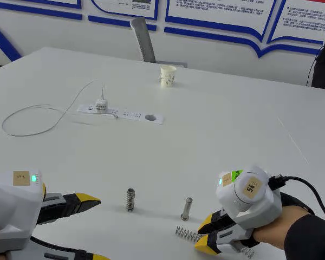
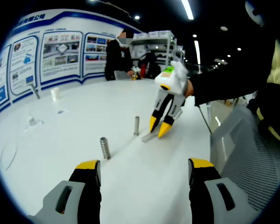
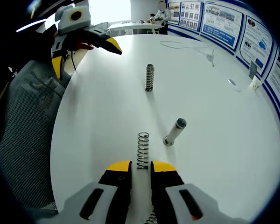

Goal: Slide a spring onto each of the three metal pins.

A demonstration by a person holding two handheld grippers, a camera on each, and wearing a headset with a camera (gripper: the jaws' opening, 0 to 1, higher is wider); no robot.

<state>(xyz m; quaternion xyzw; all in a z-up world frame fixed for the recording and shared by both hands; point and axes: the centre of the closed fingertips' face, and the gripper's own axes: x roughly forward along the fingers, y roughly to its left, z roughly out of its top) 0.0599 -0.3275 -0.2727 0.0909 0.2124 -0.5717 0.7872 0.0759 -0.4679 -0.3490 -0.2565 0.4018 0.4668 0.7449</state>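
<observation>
A steel pin with a spring on it stands upright on the white table. To its right stands a bare pin. A loose spring lies flat in front of my right gripper, its near end reaching between the narrowly parted tips. Nothing is gripped by those jaws. Another spring lies under that gripper. My left gripper hovers wide open and empty, left of the pins. In the left gripper view the right gripper points down at the loose spring.
A power strip with a plugged charger and a looping white cable lies mid-table. A paper cup stands further back, with a chair behind the far edge. A person stands beyond the table.
</observation>
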